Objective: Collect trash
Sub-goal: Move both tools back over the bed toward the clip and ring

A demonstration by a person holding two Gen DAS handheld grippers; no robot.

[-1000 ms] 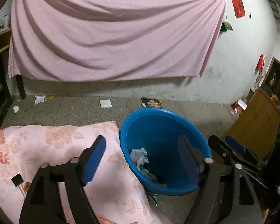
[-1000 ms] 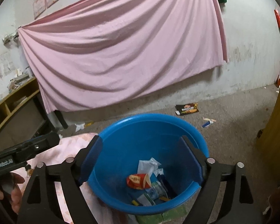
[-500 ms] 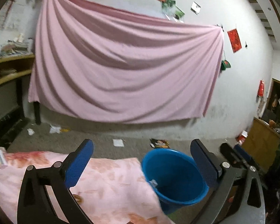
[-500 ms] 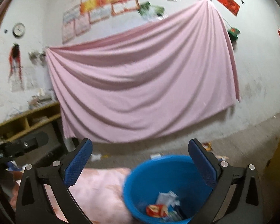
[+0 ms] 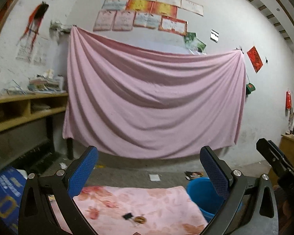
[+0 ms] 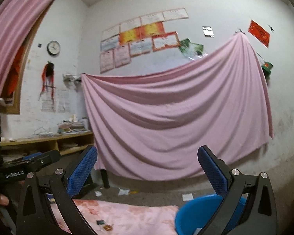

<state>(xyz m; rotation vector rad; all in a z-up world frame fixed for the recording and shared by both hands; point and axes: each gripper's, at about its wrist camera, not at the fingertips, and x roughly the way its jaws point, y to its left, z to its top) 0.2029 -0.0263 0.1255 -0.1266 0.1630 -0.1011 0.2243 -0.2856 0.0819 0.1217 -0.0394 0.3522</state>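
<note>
My left gripper (image 5: 149,173) is open and empty, pointing almost level at the far wall. Low on the right of the left wrist view sits the blue basin (image 5: 201,193), beside a pink floral cloth (image 5: 139,205) with a small black clip (image 5: 128,215) and a round brown item (image 5: 140,219) on it. My right gripper (image 6: 147,172) is also open with nothing between its blue pads. In the right wrist view the blue basin (image 6: 198,213) lies at the bottom right, its contents mostly hidden. Scraps of paper (image 6: 187,197) and a dark wrapper (image 5: 194,174) lie on the floor.
A large pink sheet (image 5: 152,105) hangs on the white wall. Wooden shelves (image 5: 25,109) with stacked papers stand at left, a wooden cabinet (image 5: 292,148) at right. A blue bag (image 5: 5,192) lies at lower left. More litter (image 6: 123,192) sits near the wall's foot.
Both grippers rose and tilted up from looking down into the basin to facing the wall, and their jaws spread wider. The basin and cloth slid to the bottom of both views.
</note>
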